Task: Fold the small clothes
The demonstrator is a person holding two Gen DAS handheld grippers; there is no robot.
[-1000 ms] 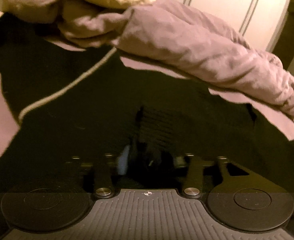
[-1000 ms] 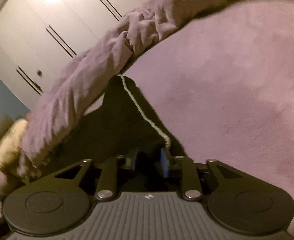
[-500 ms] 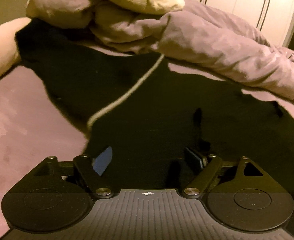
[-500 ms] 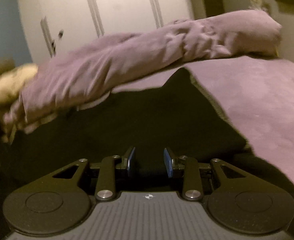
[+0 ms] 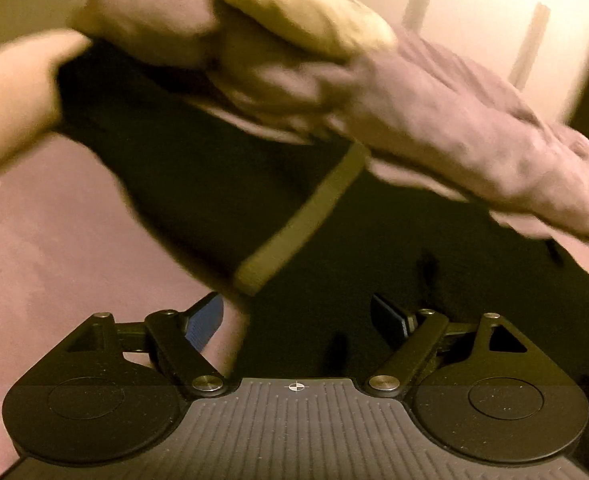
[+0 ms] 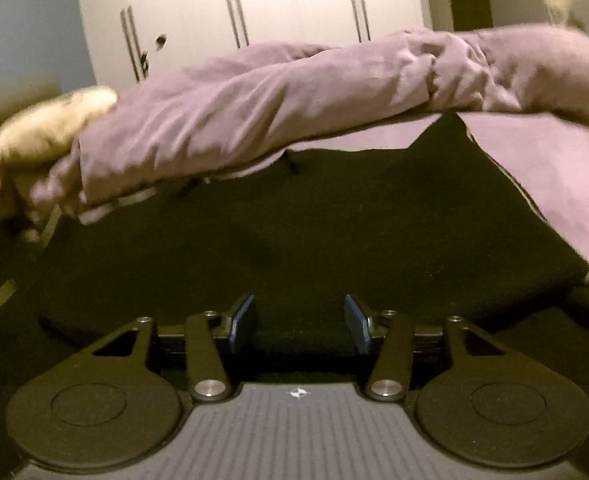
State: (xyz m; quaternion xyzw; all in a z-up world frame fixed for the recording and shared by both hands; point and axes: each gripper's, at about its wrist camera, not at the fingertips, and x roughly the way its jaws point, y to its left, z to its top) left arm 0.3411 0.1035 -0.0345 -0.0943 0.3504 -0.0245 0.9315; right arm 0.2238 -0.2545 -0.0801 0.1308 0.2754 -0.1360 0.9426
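A black garment (image 5: 374,232) with a pale stripe (image 5: 294,224) lies spread on the purple bed (image 5: 54,240). It also fills the middle of the right wrist view (image 6: 294,232), flat, with a pale edge on its right side. My left gripper (image 5: 298,320) is open and empty just above the garment's near edge, close to the stripe's end. My right gripper (image 6: 298,324) is open and empty, low over the garment's near edge. Nothing sits between either pair of jaws. The left view is motion-blurred.
A rumpled purple duvet (image 6: 314,100) lies across the far side of the bed, over the garment's far edge. A cream pillow (image 5: 294,12) rests on it. White wardrobe doors (image 6: 286,4) stand behind. Bare purple sheet (image 6: 554,176) lies to the right.
Both grippers were shut on the black garment a second ago; both have opened and let it go. The right jaws opened wider since half a second ago. The garment now lies flat.
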